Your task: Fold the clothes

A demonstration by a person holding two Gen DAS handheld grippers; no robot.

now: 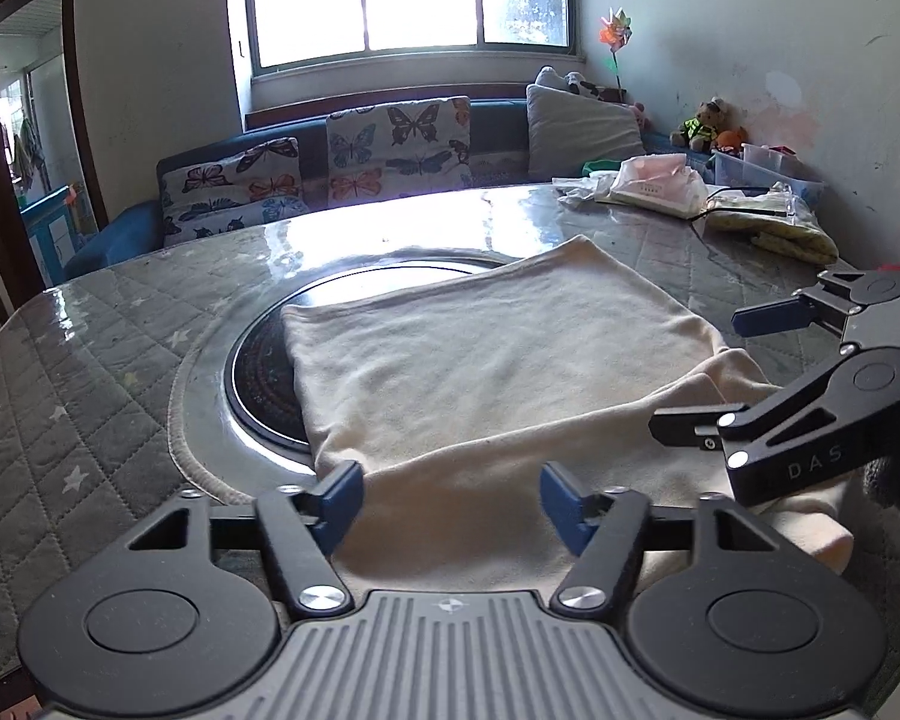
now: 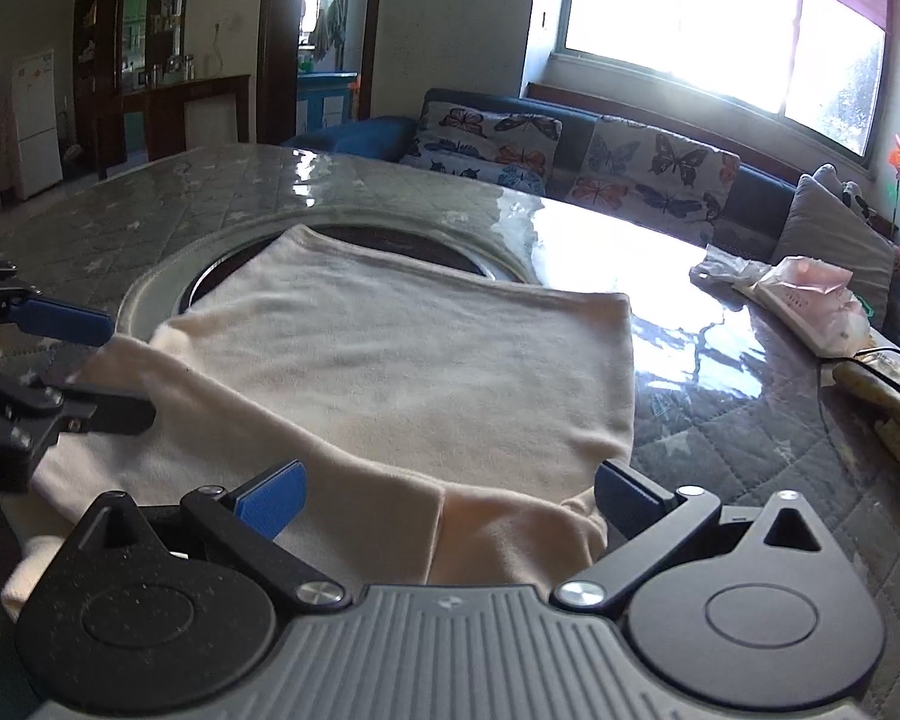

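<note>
Both jaws released — left gripper (image 1: pixel 450 495) and right gripper (image 2: pixel 450 495) apart, straddling near edge of cream garment (image 1: pixel 486 354), pads clear. Plastic bags (image 1: pixel 648 180) and cushions (image 1: pixel 399 144) beyond. Garment folded flat on quilted table (image 1: pixel 90 372) — partly over round dark inset (image 1: pixel 264 372).

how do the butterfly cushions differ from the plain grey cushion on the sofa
The butterfly cushions carry coloured butterfly prints on a pale ground; the grey cushion is plain. There are at least two butterfly cushions, side by side along the sofa back, and only one grey cushion, nearer the corner with the soft toys. The butterfly cushions stand fairly square, while the grey cushion leans at a tilt. All of them rest against the blue sofa's back, under the window.
</note>
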